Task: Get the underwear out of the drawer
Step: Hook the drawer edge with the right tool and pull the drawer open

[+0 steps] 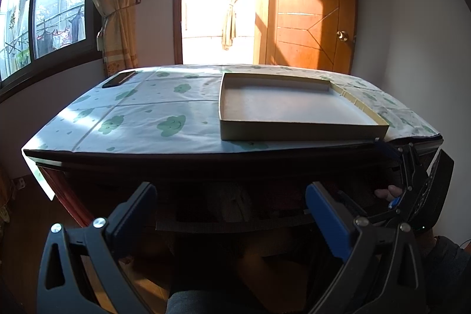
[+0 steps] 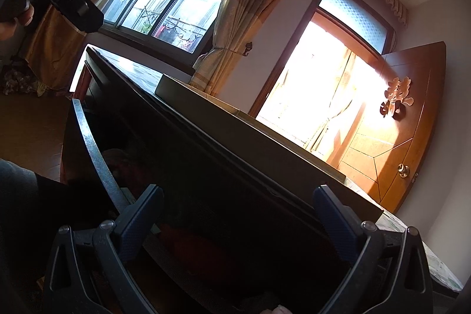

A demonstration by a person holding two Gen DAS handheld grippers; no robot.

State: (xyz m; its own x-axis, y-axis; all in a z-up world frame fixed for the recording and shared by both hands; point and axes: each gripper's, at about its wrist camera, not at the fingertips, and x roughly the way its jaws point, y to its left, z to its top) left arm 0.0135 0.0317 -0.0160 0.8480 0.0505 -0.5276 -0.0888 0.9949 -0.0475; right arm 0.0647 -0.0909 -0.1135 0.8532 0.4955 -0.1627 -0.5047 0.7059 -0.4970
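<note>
Cardboard tray, shallow, nothing inside, on a cloud-print cloth beside a dark phone. Below, open drawer holding dim folded underwear. Left gripper and right gripper both spread wide, gripping nothing. Sunlit wooden door behind.

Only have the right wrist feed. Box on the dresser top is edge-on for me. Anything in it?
Observer: Nothing. The left wrist view looks down into the shallow cardboard tray and its bottom is bare.
Operator: Anything else up there?
Observer: A dark phone lies at the far left corner of the cloud-print cloth, apart from the tray.
Operator: Left gripper state?
Observer: The left gripper is open and holds nothing. It points at the dark space under the top, where a pale bundle shows. It is too dark to tell what that is.
</note>
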